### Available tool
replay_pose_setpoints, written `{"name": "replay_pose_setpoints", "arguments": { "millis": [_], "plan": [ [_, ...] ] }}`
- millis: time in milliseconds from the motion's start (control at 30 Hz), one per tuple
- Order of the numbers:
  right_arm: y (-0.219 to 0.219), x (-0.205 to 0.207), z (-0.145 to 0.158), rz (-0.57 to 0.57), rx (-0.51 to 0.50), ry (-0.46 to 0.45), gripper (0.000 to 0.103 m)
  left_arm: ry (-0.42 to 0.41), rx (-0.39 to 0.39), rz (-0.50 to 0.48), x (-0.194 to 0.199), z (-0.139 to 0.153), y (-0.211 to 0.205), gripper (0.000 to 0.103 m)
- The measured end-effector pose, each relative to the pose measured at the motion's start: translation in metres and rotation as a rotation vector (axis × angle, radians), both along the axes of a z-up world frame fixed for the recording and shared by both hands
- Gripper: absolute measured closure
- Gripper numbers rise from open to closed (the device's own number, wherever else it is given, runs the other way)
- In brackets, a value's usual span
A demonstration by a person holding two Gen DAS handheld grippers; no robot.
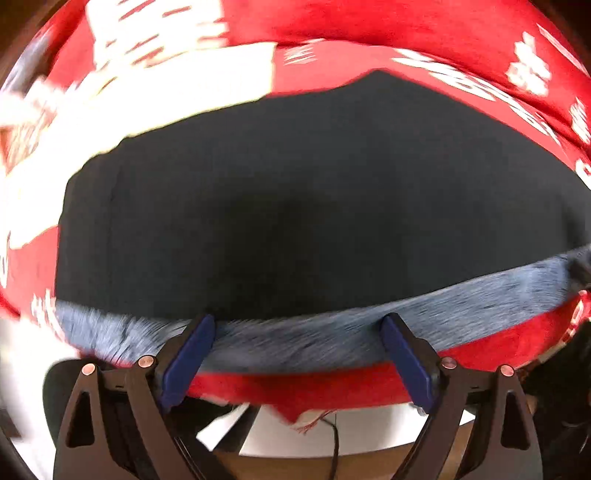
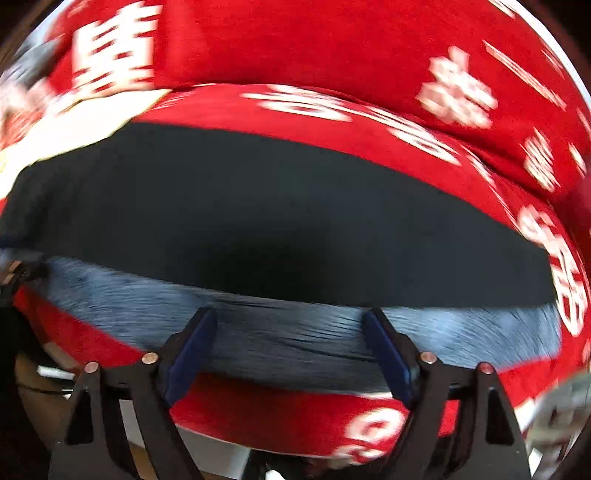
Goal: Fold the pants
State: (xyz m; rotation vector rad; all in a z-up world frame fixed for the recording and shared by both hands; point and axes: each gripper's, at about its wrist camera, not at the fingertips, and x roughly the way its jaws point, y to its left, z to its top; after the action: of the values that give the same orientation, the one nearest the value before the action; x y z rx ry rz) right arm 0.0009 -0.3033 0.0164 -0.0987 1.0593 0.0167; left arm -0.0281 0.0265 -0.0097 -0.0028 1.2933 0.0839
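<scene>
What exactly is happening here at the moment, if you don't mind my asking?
A person is folding a pair of dark pants laid out on a red cloth with white print. Both handheld grippers are open at the near edge, where a blue-grey band runs along the garment: the left gripper and the right gripper each straddle that band without pinching it. The views are motion-blurred, so the hands seem to be moving.

Left tool [image 1: 299,325] hangs low with its blue-padded fingers [image 1: 188,360] spread wide, nothing between them. Right tool [image 2: 290,319] matches it, fingers [image 2: 388,356] wide apart, tips pointing far.
</scene>
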Motion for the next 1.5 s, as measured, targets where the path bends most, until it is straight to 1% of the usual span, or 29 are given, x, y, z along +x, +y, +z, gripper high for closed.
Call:
{"name": "replay_pose_setpoints", "arguments": {
  "millis": [33, 67, 100, 167, 267, 300, 333, 400, 467, 500, 567, 600, 700, 733, 800, 867, 933, 1000, 1067, 1100, 1167, 1200, 1267, 1300, 1333, 1367, 1400, 1467, 1500],
  "plan": [
    [-0.019, 0.000, 0.000, -0.072, -0.015, 0.010, 0.015, 0.016, -0.020, 0.033, -0.003, -0.002, 0.011, 0.010],
    [-0.027, -0.001, 0.002, -0.097, -0.015, 0.014, 0.014, 0.020, -0.033, 0.057, -0.005, -0.002, 0.017, 0.010],
    [-0.035, -0.001, 0.005, -0.127, -0.017, 0.021, 0.014, 0.016, -0.024, 0.075, -0.007, 0.001, 0.021, 0.011],
    [-0.032, -0.001, 0.017, -0.145, -0.042, 0.009, 0.014, -0.012, -0.014, 0.060, -0.006, 0.009, 0.013, 0.011],
    [0.014, -0.004, 0.033, -0.031, 0.006, -0.049, 0.014, -0.071, -0.048, -0.029, -0.003, 0.023, -0.018, 0.010],
    [0.042, -0.006, 0.034, 0.034, 0.029, -0.062, 0.014, -0.086, -0.043, -0.078, 0.000, 0.024, -0.032, 0.010],
    [0.056, -0.006, 0.031, 0.066, 0.042, -0.061, 0.014, -0.088, -0.028, -0.110, 0.003, 0.023, -0.042, 0.010],
    [0.094, -0.006, 0.018, 0.142, 0.065, -0.023, 0.014, -0.067, 0.031, -0.102, 0.011, 0.014, -0.043, 0.010],
    [0.115, -0.007, 0.003, 0.175, 0.027, 0.002, 0.014, -0.044, -0.009, -0.058, 0.010, 0.008, -0.025, 0.010],
    [0.119, -0.005, -0.006, 0.179, -0.008, 0.022, 0.014, -0.045, -0.013, -0.039, 0.011, 0.007, -0.016, 0.010],
    [0.112, -0.008, -0.010, 0.169, -0.026, 0.009, 0.006, -0.032, 0.001, 0.012, 0.005, 0.005, 0.011, 0.010],
    [0.101, -0.008, -0.010, 0.138, -0.038, 0.011, 0.005, -0.003, -0.005, 0.065, 0.002, 0.001, 0.031, 0.010],
    [0.056, -0.006, -0.014, 0.013, -0.031, 0.041, 0.001, 0.045, -0.090, 0.240, -0.010, -0.003, 0.087, 0.011],
    [0.045, -0.006, -0.013, -0.017, -0.024, 0.052, 0.001, 0.038, -0.113, 0.277, -0.014, 0.002, 0.101, 0.011],
    [0.024, -0.007, -0.005, -0.085, -0.009, 0.061, 0.001, -0.015, -0.123, 0.296, -0.019, 0.018, 0.115, 0.011],
    [0.013, -0.006, 0.014, -0.101, 0.034, 0.012, 0.001, -0.082, -0.115, 0.274, -0.009, 0.037, 0.116, 0.011],
    [0.028, 0.005, 0.030, -0.060, 0.072, -0.032, 0.001, -0.133, -0.119, 0.232, 0.011, 0.049, 0.109, 0.011],
    [0.058, 0.022, 0.042, 0.019, 0.084, -0.069, 0.001, -0.164, -0.080, 0.208, 0.038, 0.052, 0.103, 0.010],
    [0.103, 0.040, 0.055, 0.133, 0.101, -0.121, 0.001, -0.151, -0.052, 0.213, 0.073, 0.051, 0.104, 0.011],
    [0.124, 0.053, 0.056, 0.176, 0.110, -0.138, 0.001, -0.143, -0.050, 0.225, 0.094, 0.049, 0.115, 0.010],
    [0.161, 0.069, 0.058, 0.263, 0.132, -0.150, 0.001, -0.126, -0.026, 0.258, 0.108, 0.043, 0.123, 0.011],
    [0.189, 0.081, 0.056, 0.319, 0.134, -0.151, 0.001, -0.108, -0.015, 0.282, 0.111, 0.038, 0.130, 0.010],
    [0.216, 0.098, 0.052, 0.390, 0.145, -0.147, 0.001, -0.092, -0.016, 0.326, 0.113, 0.026, 0.145, 0.010],
    [0.234, 0.103, 0.048, 0.429, 0.154, -0.142, 0.001, -0.085, -0.031, 0.332, 0.108, 0.022, 0.153, 0.010],
    [0.246, 0.096, 0.041, 0.457, 0.159, -0.130, 0.001, -0.077, -0.056, 0.321, 0.106, 0.016, 0.157, 0.010],
    [0.255, 0.104, 0.030, 0.485, 0.157, -0.103, 0.001, -0.079, -0.058, 0.300, 0.103, 0.014, 0.158, 0.010],
    [0.266, 0.113, 0.014, 0.503, 0.129, -0.044, 0.001, -0.087, -0.021, 0.258, 0.100, 0.014, 0.154, 0.010],
    [0.266, 0.121, -0.012, 0.488, 0.051, 0.040, 0.001, -0.070, 0.055, 0.212, 0.089, 0.010, 0.141, 0.010],
    [0.261, 0.120, -0.013, 0.501, 0.091, 0.003, 0.001, -0.075, 0.068, 0.207, 0.085, 0.009, 0.140, 0.005]
  ]
}}
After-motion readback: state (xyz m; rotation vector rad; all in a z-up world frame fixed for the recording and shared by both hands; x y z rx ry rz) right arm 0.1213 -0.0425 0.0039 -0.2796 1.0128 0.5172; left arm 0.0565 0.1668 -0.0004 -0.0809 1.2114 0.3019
